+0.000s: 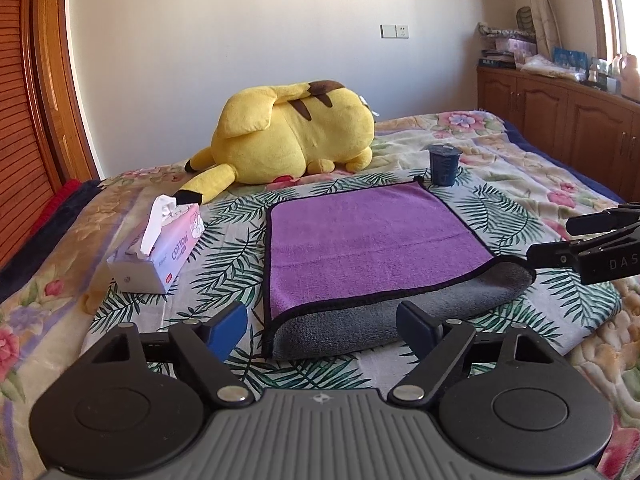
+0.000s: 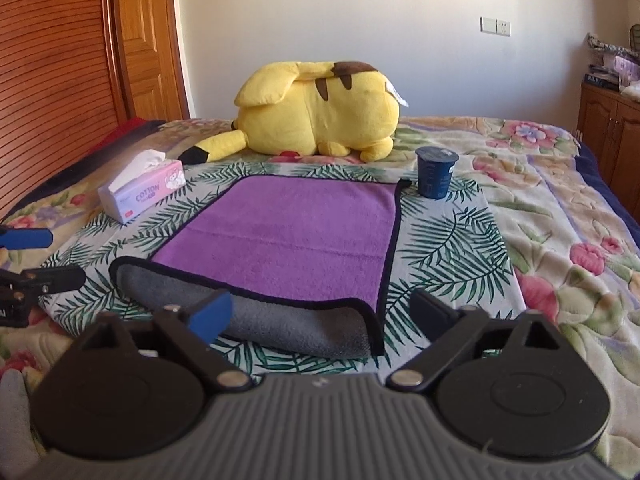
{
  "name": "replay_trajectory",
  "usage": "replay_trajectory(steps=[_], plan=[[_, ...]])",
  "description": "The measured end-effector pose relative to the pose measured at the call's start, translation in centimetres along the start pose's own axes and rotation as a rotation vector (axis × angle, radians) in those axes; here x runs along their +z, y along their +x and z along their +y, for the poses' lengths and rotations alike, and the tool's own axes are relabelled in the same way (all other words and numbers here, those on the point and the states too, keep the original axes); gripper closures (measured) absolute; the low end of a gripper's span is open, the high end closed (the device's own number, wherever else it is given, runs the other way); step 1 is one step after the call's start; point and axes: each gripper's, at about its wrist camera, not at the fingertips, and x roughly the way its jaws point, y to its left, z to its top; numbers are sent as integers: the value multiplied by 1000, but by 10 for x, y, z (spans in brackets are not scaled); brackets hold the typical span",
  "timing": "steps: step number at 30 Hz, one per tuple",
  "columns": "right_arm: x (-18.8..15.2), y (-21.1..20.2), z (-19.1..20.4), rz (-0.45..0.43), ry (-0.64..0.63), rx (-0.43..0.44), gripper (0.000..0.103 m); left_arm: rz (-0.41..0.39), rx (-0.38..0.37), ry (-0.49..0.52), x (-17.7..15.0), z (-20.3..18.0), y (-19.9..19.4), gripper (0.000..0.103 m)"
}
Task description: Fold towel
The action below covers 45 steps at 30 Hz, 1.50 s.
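A towel, purple on one face and grey on the other with a black hem, lies folded over on the leaf-print cloth on the bed; it also shows in the right wrist view. The grey fold faces me. My left gripper is open and empty, just short of the grey fold's near left corner. My right gripper is open and empty, just short of the fold's near right corner. The right gripper's fingers show at the left view's right edge, beside the towel's right corner. The left gripper's fingers show at the right view's left edge.
A yellow plush toy lies behind the towel. A dark blue cup stands at the towel's far right corner. A tissue pack lies left of the towel. Wooden cabinets stand at the right, a wooden door at the left.
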Motion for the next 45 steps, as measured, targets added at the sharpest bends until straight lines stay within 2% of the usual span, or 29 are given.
replay_trajectory(steps=[10,16,24,36,45], plan=[[2,23,-10,63,6,14,24,84,-5,-15,-3,17,35,54],[-1,36,-12,103,-14,13,32,109,8,-28,-3,26,50,64],[-1,46,-20,124,-14,3,37,129,-2,-65,-2,40,65,75],[-6,60,-24,172,-17,14,51,170,-43,-83,-7,46,79,86],[-9,65,-25,208,-11,27,55,199,-56,-94,-14,46,86,91]])
